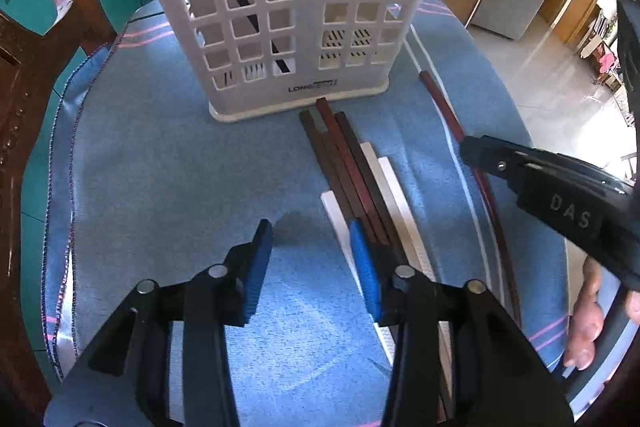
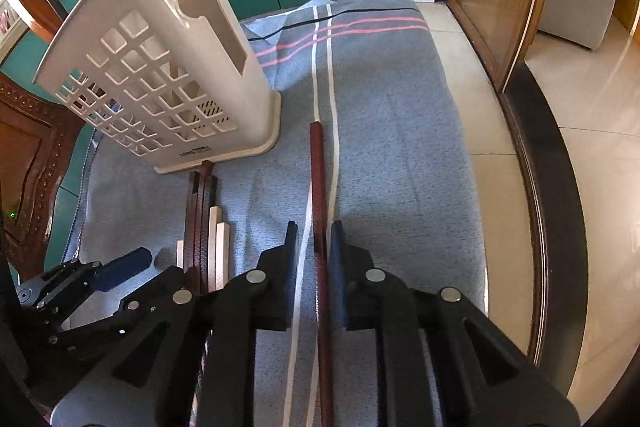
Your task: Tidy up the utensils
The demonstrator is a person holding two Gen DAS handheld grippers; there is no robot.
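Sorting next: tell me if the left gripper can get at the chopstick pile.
Probably yes. The left gripper stands open just above the chopstick pile, one finger already over it, nothing between; the right gripper works aside.

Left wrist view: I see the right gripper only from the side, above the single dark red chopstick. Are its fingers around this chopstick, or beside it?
Observer: Around it. In the right wrist view the dark red chopstick lies on the blue cloth between the fingers of the right gripper. One finger is against it and a gap shows at the other, so it is not clamped.
Operator: Thank you. Has the white utensil holder any opening in the side wall that I cannot see?
Observer: Yes. That wall of the white utensil holder has a tall keyhole-shaped slot above its square holes.
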